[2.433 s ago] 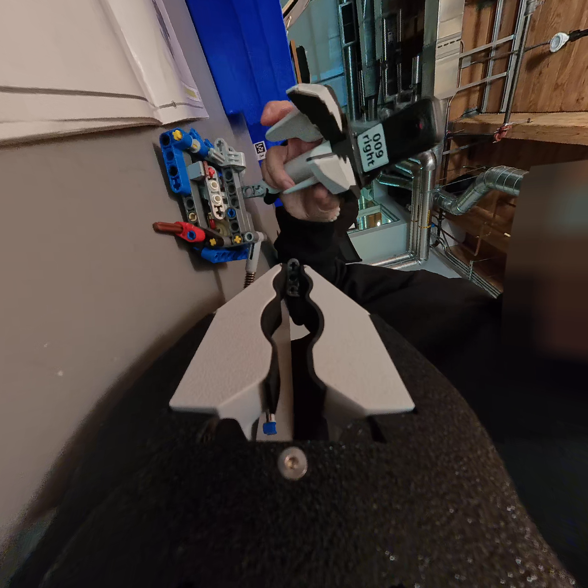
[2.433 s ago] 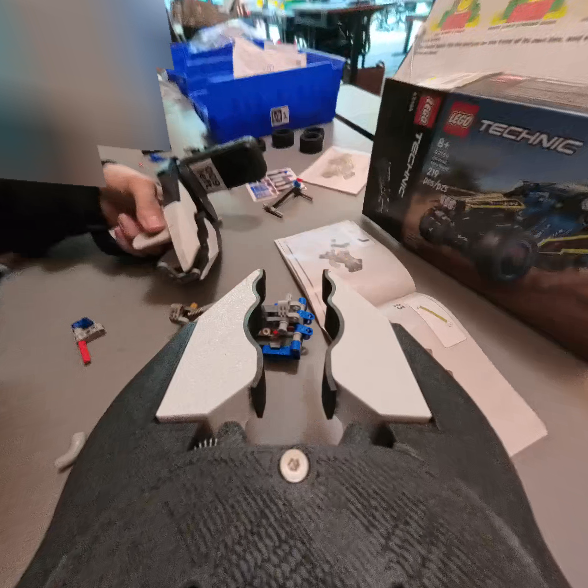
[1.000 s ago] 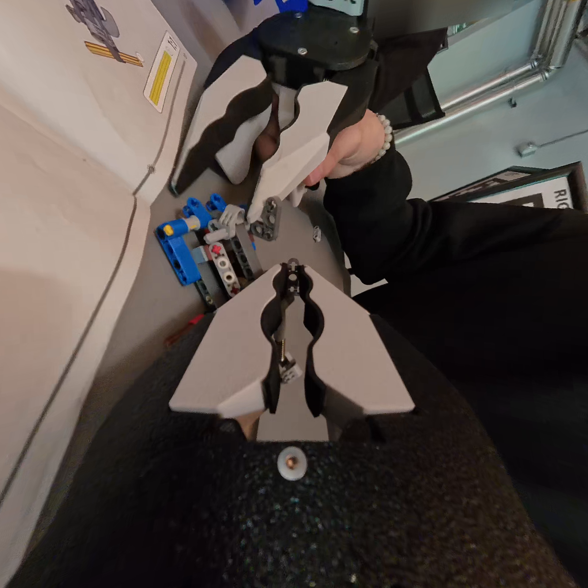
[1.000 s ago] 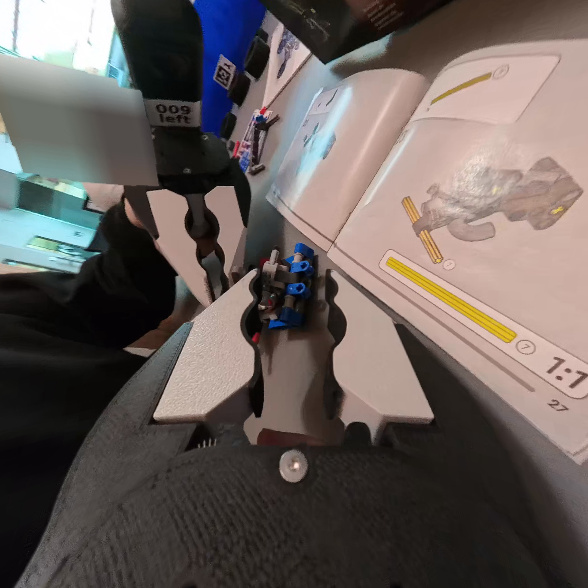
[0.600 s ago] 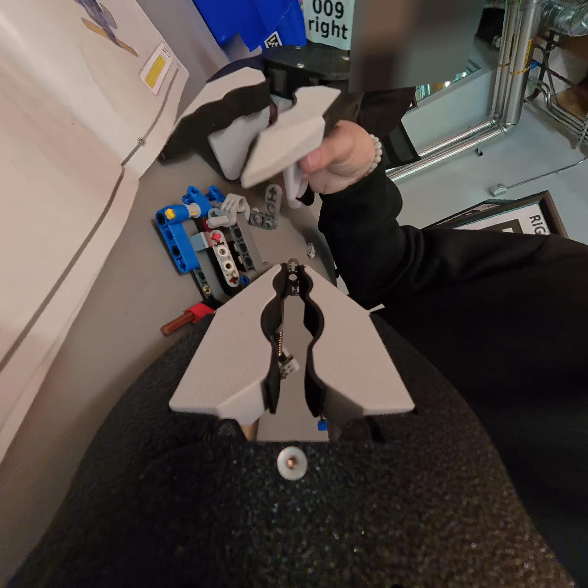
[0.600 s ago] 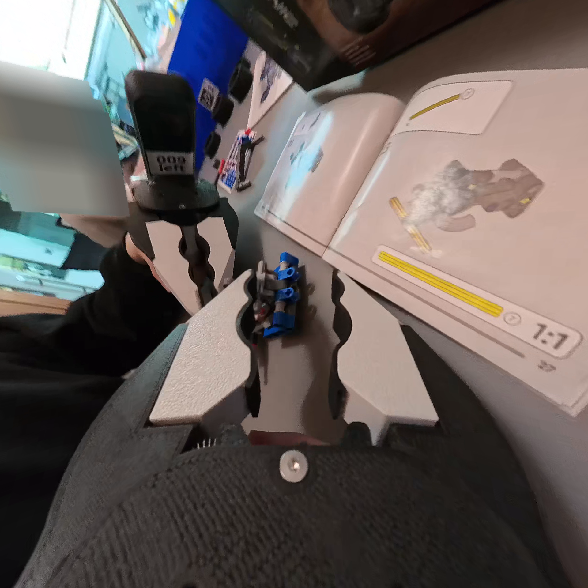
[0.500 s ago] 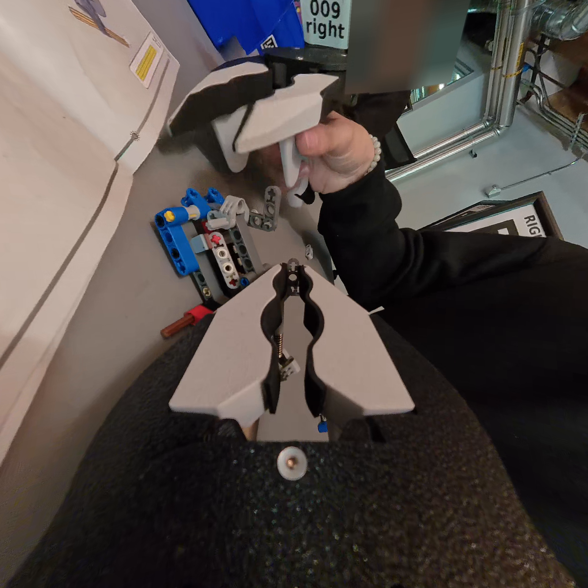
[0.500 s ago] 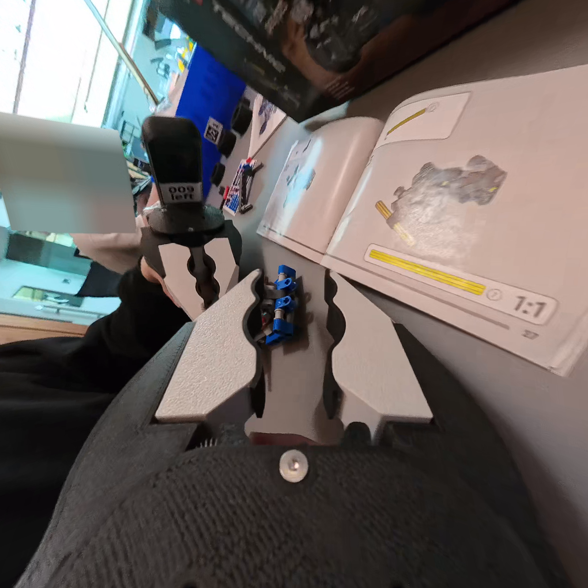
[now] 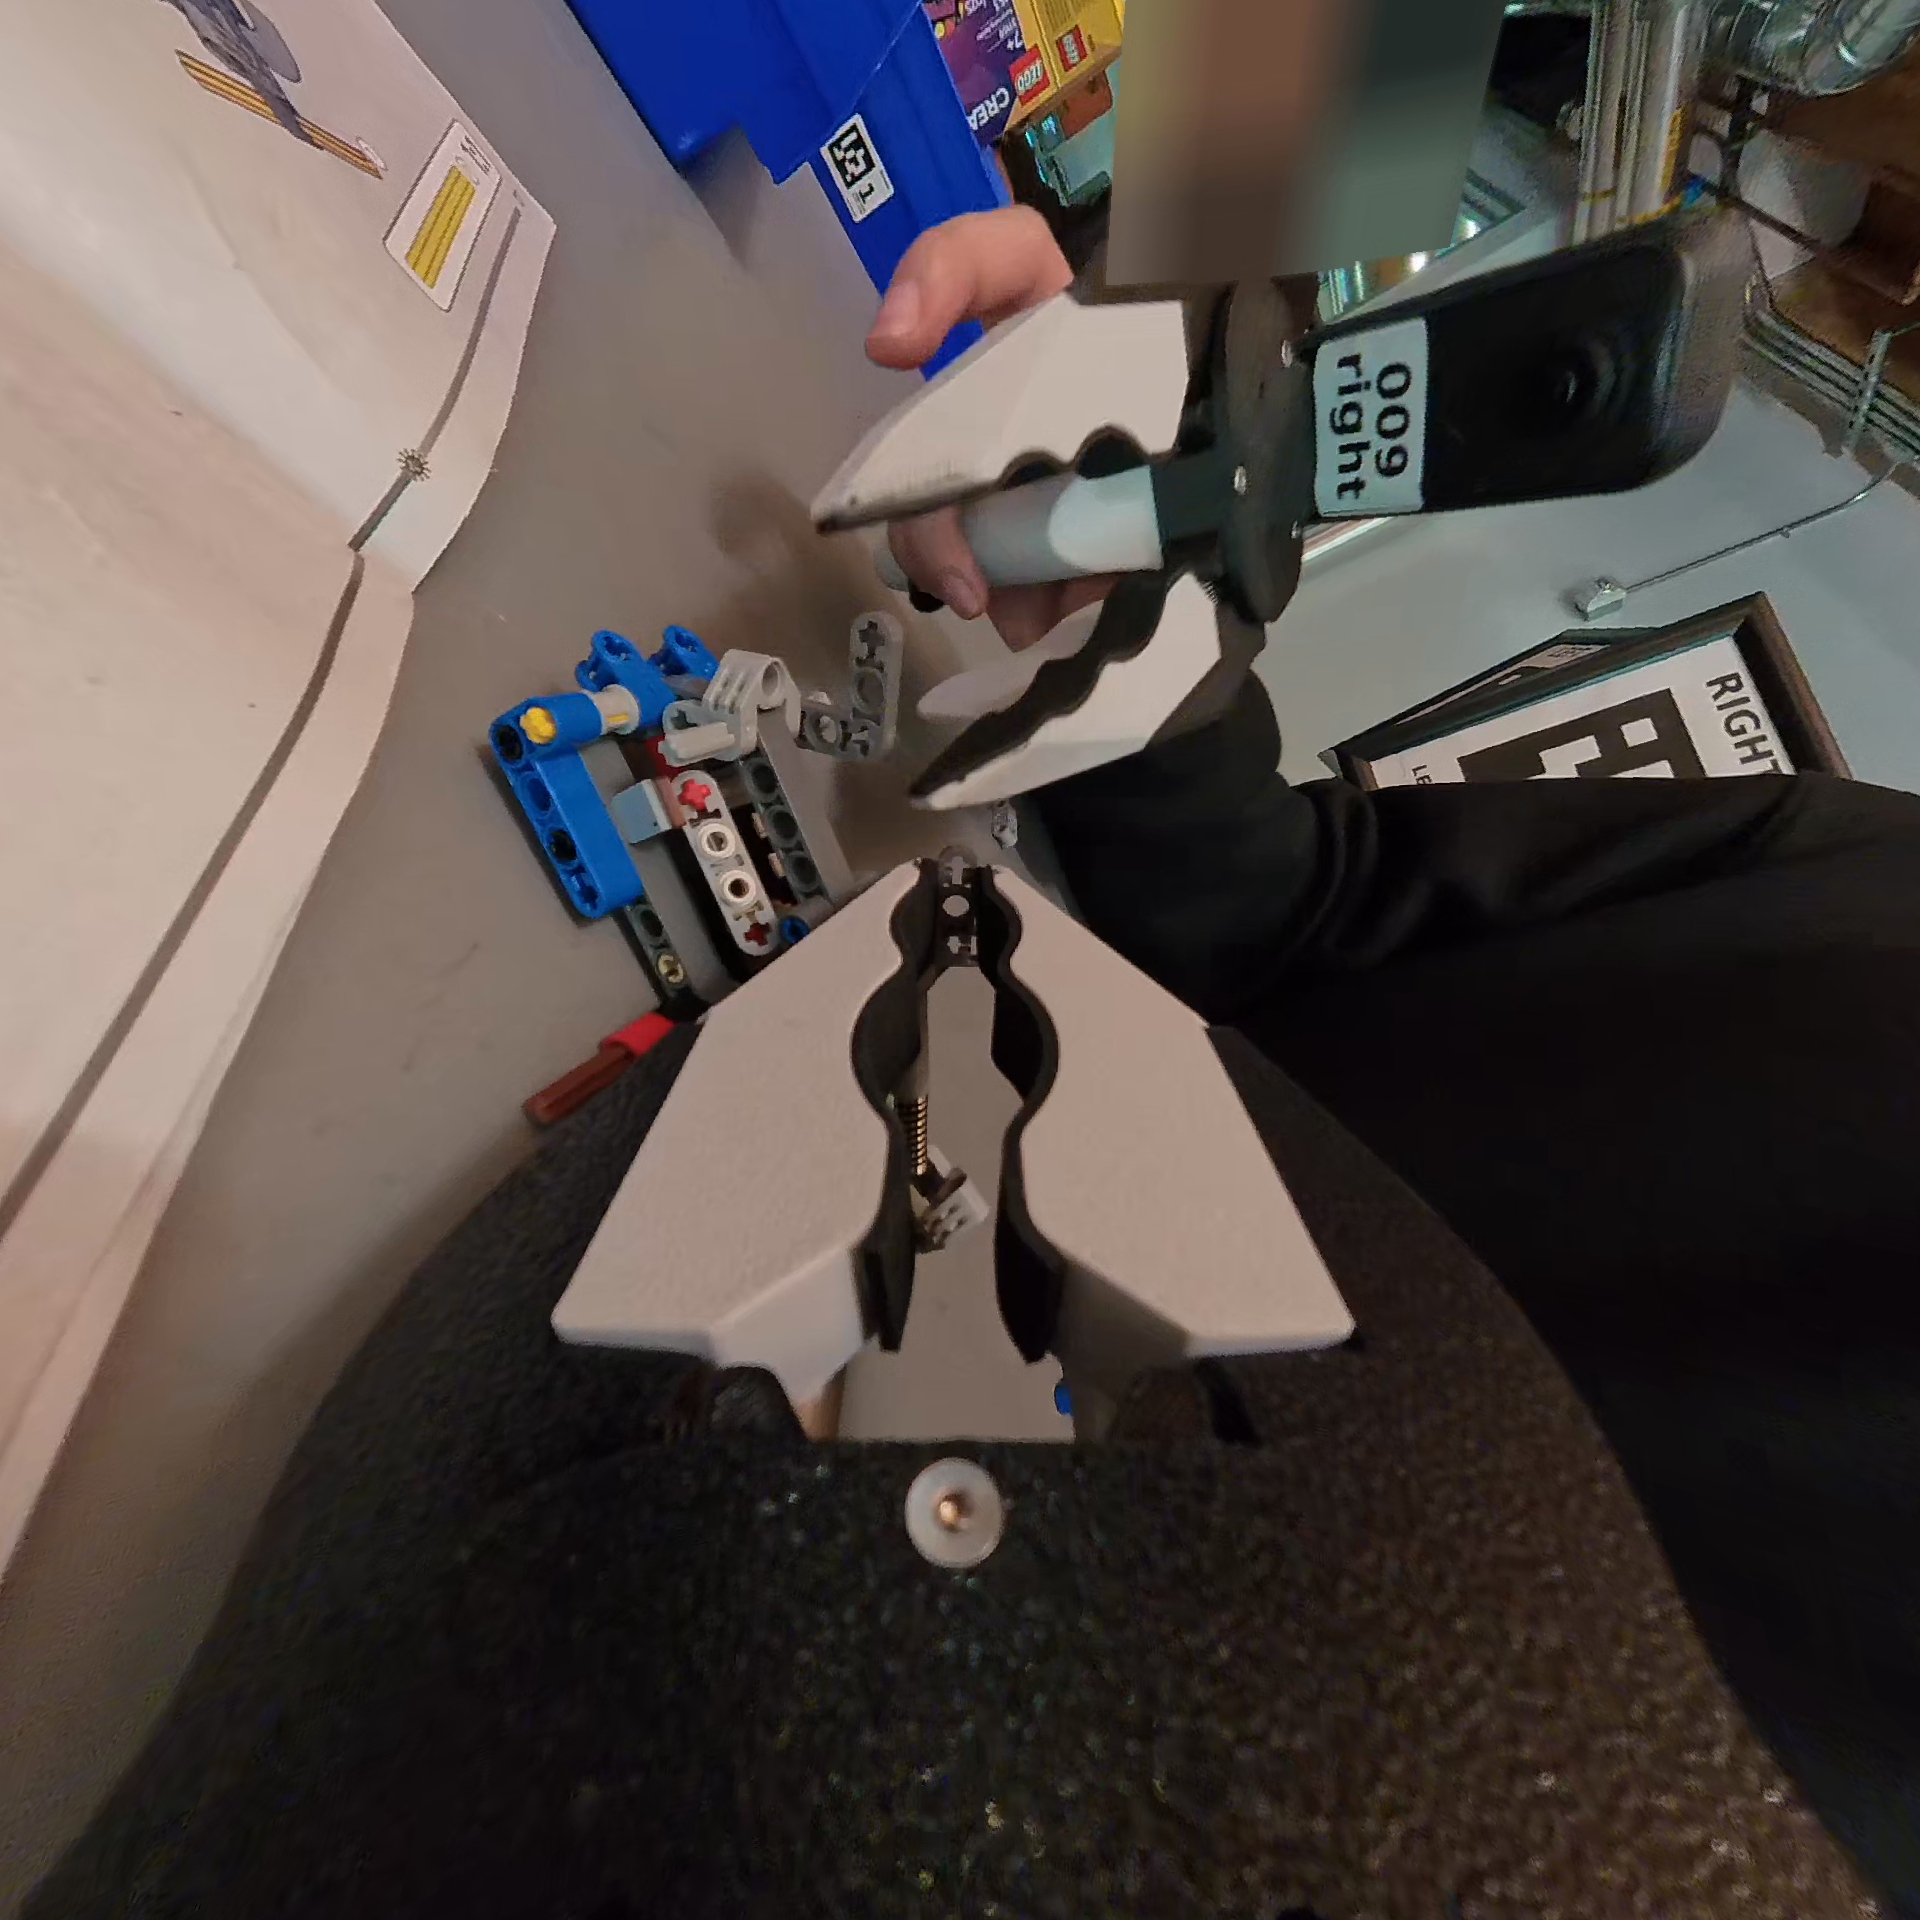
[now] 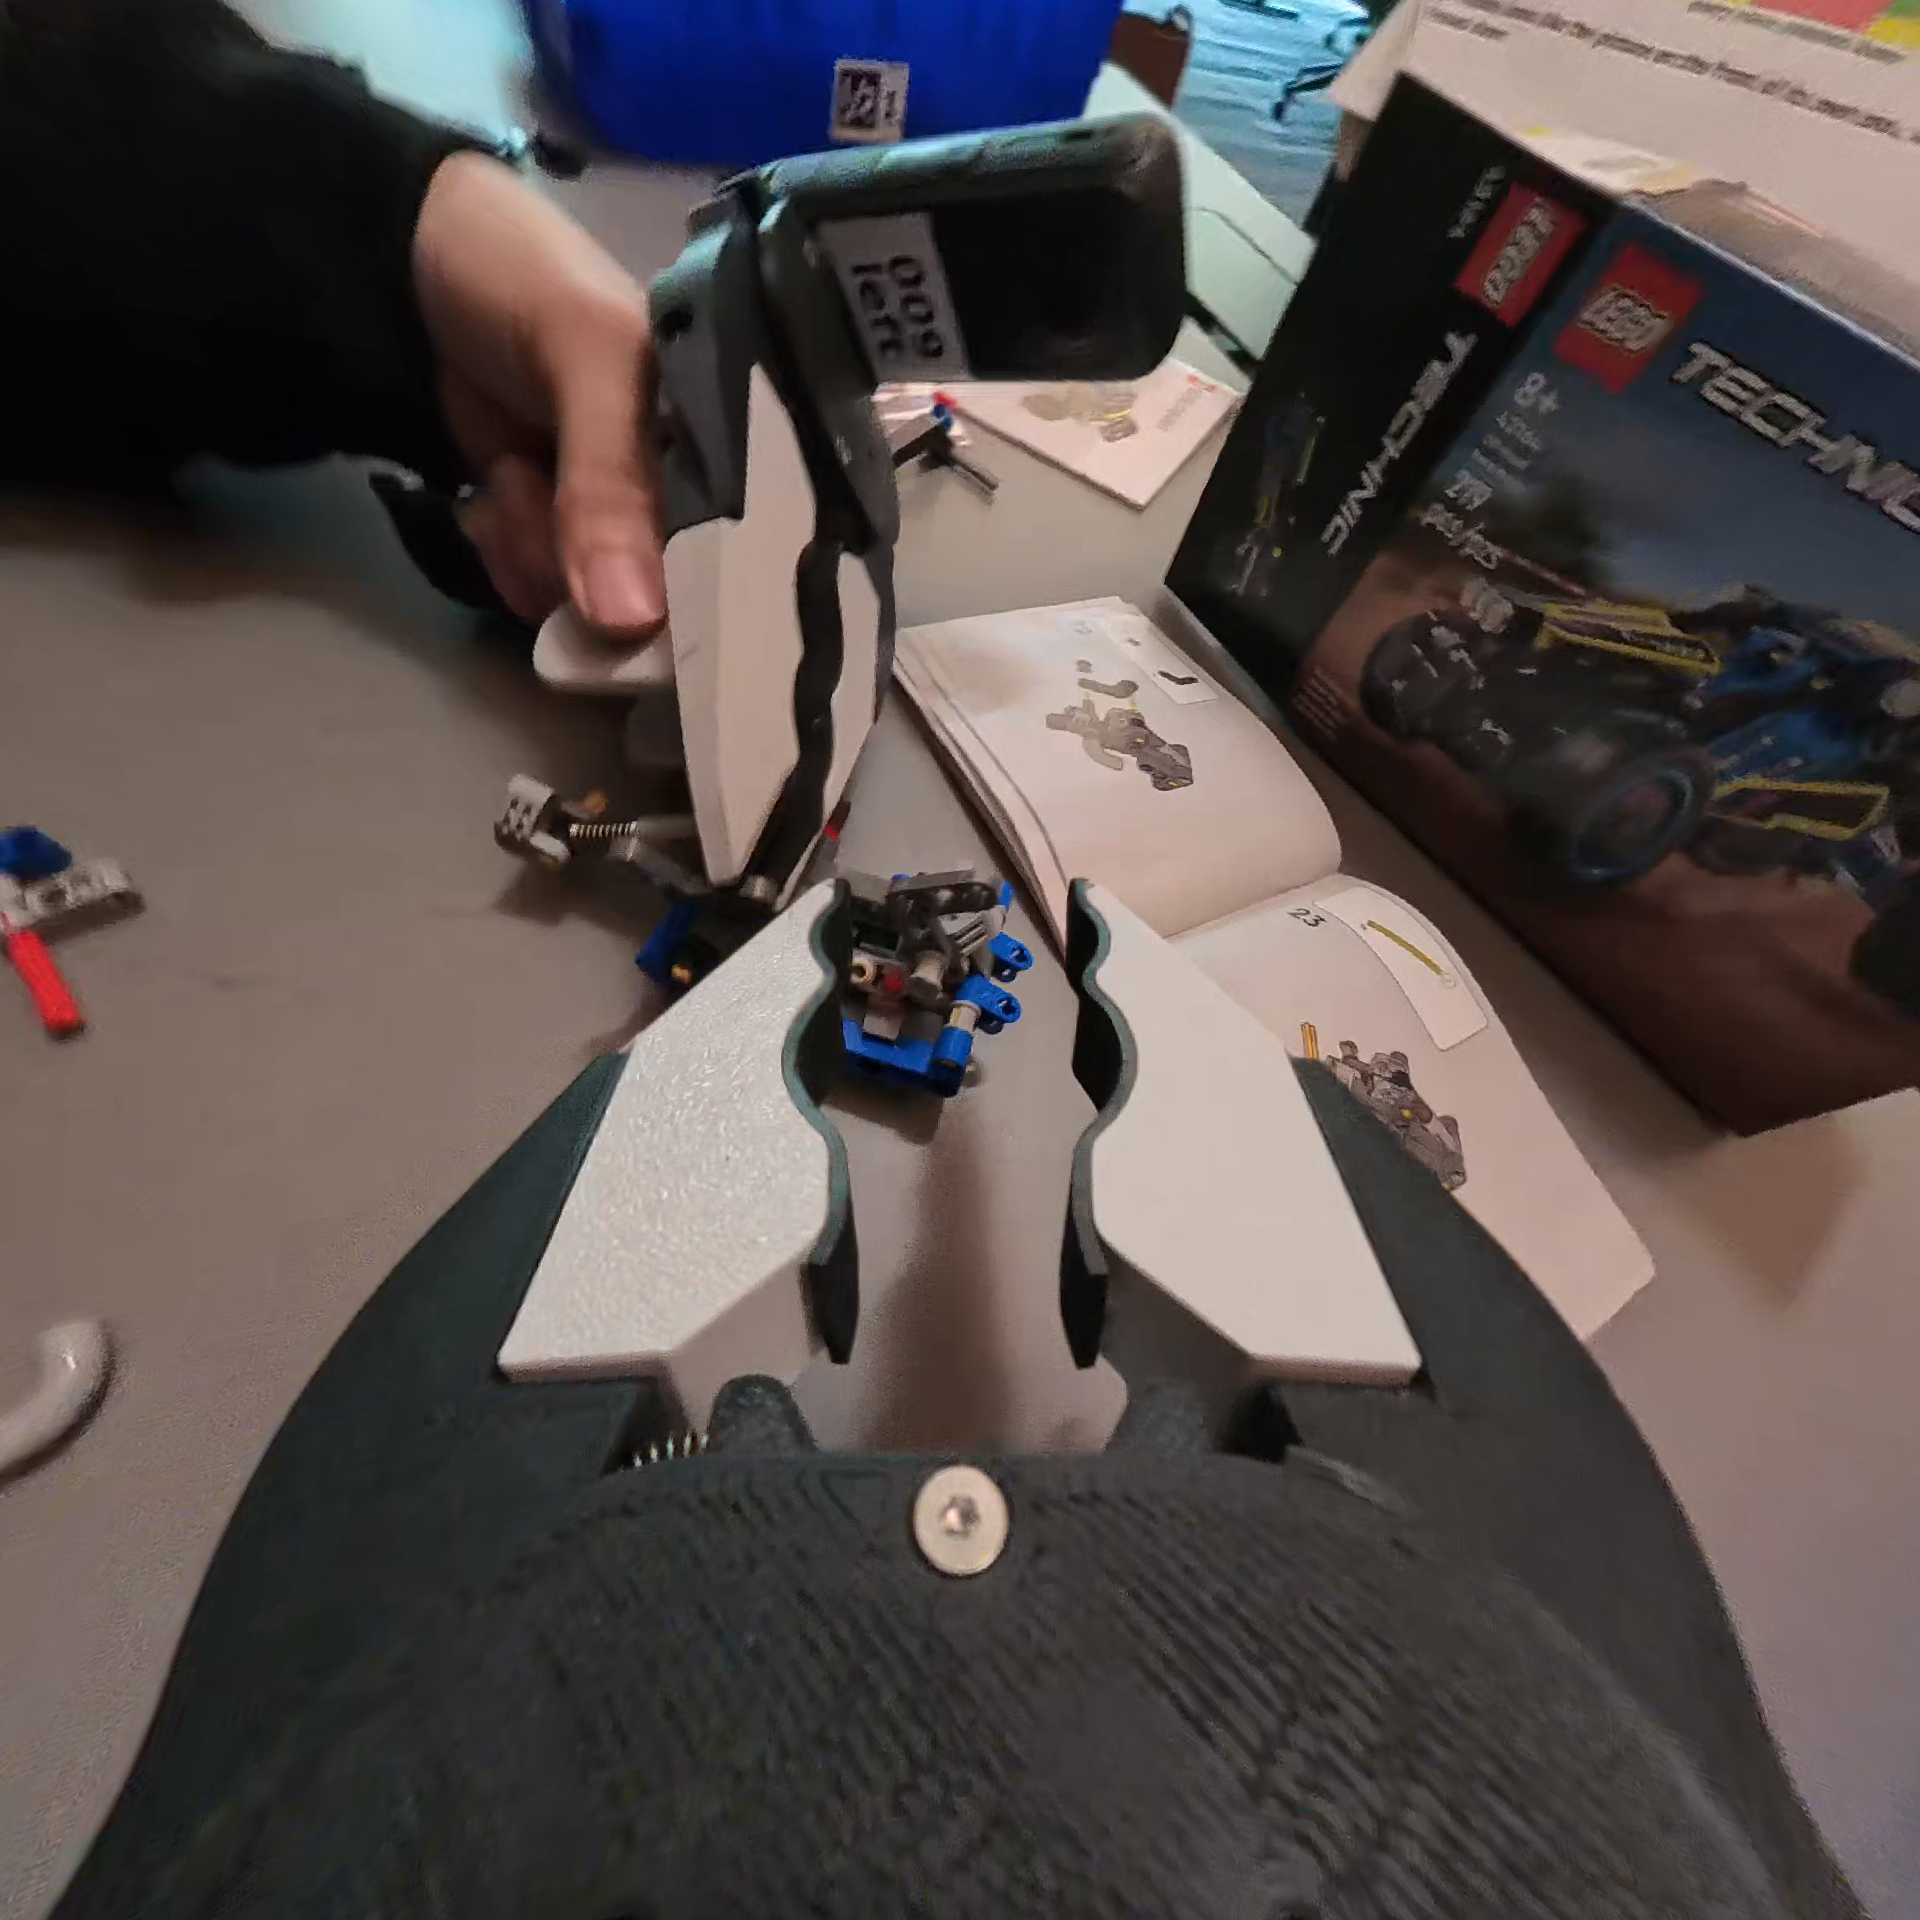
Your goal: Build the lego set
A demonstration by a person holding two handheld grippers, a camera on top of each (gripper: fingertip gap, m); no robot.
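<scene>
A small blue and grey brick assembly (image 9: 665, 790) lies on the grey table next to the open booklet. My left gripper (image 9: 956, 904) is shut on a thin dark beam with holes (image 9: 957, 914), held at its fingertips just right of the assembly. A spring shock absorber (image 9: 920, 1143) shows through the gap behind the pads. My right gripper (image 9: 873, 655) is open beside the assembly's far end. In the right wrist view the assembly (image 10: 925, 987) sits between the open fingers of my right gripper (image 10: 956, 904), which do not press on it. My left gripper (image 10: 764, 862) points down just left of it, with the shock absorber (image 10: 561, 826) beside it.
An open instruction booklet (image 10: 1143, 758) and a dark set box (image 10: 1610, 623) lie to the right. A blue bin (image 10: 810, 73) stands at the back. A red and blue piece (image 10: 42, 935) and a grey curved tube (image 10: 52, 1382) lie at the left. A red-brown axle (image 9: 603, 1060) lies by the assembly.
My right gripper has swung from over the assembly to beside it and levelled out, still open. My left gripper has stayed shut on the dark beam near the assembly.
</scene>
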